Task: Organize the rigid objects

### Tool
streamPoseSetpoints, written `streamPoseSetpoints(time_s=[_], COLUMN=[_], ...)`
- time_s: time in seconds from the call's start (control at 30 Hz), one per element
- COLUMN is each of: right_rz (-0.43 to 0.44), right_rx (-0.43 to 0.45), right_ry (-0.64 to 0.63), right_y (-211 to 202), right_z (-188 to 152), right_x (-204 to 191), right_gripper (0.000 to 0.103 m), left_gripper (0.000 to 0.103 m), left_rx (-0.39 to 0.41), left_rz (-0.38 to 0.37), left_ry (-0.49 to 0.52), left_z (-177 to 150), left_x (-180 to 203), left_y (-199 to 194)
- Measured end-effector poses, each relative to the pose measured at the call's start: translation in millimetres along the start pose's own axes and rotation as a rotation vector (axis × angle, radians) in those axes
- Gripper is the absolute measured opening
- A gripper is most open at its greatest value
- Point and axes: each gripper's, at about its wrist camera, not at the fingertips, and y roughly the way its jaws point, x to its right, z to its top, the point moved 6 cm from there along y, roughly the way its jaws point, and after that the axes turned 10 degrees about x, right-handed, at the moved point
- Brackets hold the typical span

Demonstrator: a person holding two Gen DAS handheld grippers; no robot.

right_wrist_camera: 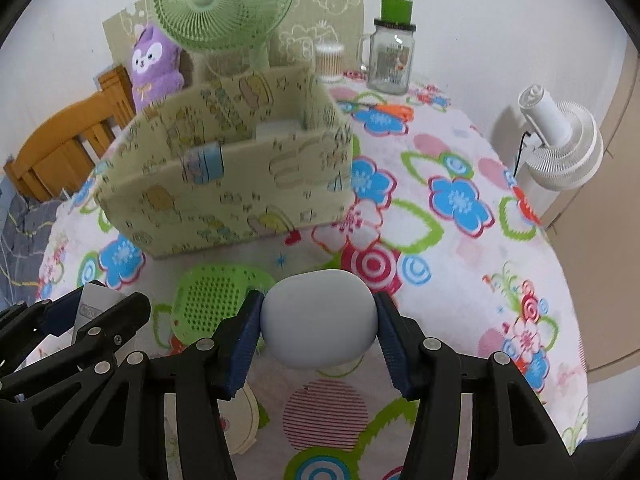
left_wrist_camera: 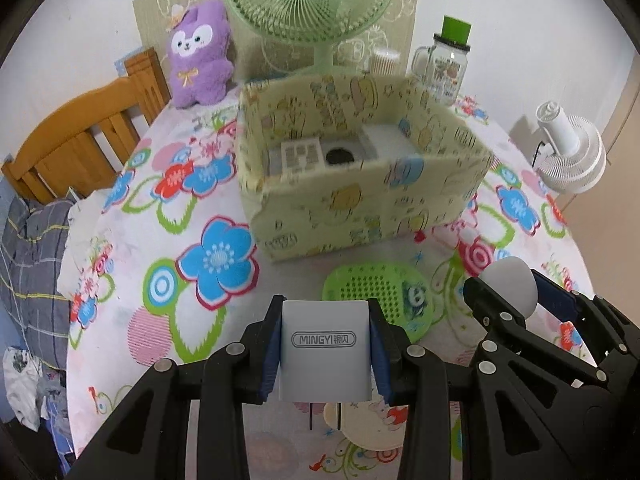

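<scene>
The left gripper (left_wrist_camera: 326,354) clamps a charger (left_wrist_camera: 325,350) at lower centre, prongs toward the camera, long axis along the fingers. The right gripper (right_wrist_camera: 318,322) squeezes a pale egg-shaped case (right_wrist_camera: 318,318) across its width, probably both bound for the box (left_wrist_camera: 436,196) above.

Left gripper (left_wrist_camera: 325,350) clamps white charger (left_wrist_camera: 324,354) before patterned box (left_wrist_camera: 360,204).

The grey charger (left_wrist_camera: 324,350) bears "MINGYI" in outlined capitals on its front face, inside a rounded frame, followed by two small characters too small to make out. The green perforated pad (left_wrist_camera: 378,294), near the table's front edge, carries a round sticker showing what looks like "6".
</scene>
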Motion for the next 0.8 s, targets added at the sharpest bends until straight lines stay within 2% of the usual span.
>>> streamPoseSetpoints(time_s=[0.4, 0.8], right_rz=[0.024, 0.031], right_rx=[0.072, 0.098], right_ry=[0.003, -0.012], right_y=[-31.6, -53.1], right_z=[42.3, 77.4], right_x=[8.6, 17.7], right_gripper=[0.058, 0.058], left_gripper=[0.039, 0.039], left_rx=[0.054, 0.097], left_rz=[0.001, 0.003], left_ry=[0.003, -0.032], left_z=[39.0, 73.1], left_x=[11.6, 20.4], left_y=[-31.2, -54.0])
